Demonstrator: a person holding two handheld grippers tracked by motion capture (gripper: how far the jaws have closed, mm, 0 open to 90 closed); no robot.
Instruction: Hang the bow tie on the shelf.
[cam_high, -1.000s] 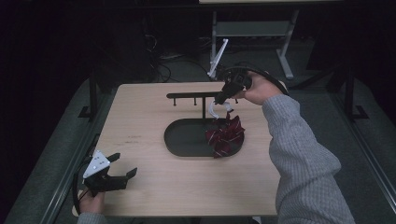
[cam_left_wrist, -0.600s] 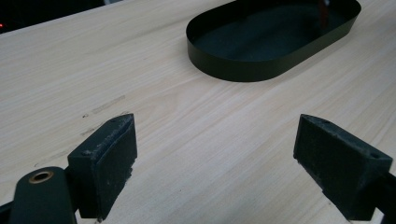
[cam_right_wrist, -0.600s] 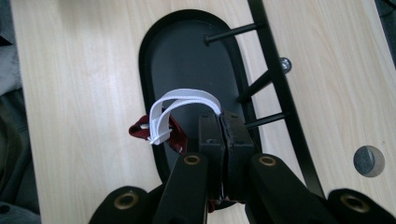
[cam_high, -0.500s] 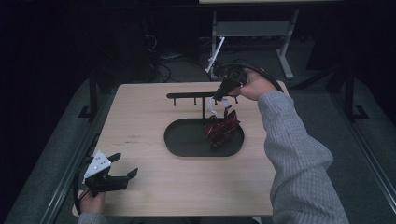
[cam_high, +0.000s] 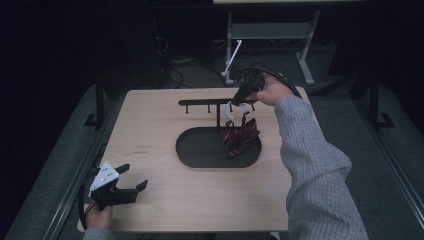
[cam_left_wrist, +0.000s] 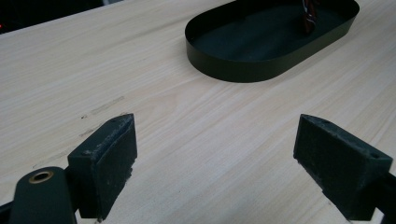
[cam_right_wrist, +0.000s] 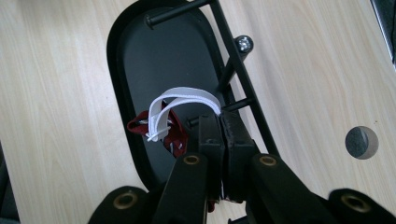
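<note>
The white elastic loop (cam_right_wrist: 180, 109) of the red bow tie (cam_high: 240, 137) is clamped in the closed jaws of the right gripper (cam_high: 239, 97) just beside the rack peg (cam_right_wrist: 233, 106), above the black tray (cam_high: 200, 150), while the distant left gripper (cam_high: 131, 184) is held wide open on the table (cam_high: 165, 210).

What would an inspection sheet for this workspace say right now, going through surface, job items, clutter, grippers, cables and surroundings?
Surface: light wooden table, faint scuff marks, one round hole.
Job's things: black oval tray with T-bar rack; dark red bow hanging by its white elastic loop, low over the tray.
Clutter: nothing seen.
Grippers: right gripper shut on the white elastic loop beside the rack; left gripper open, empty, at the near left corner.
Cables: black cable behind the right gripper.
Surroundings: dark room, grey frame beyond the table.
</note>
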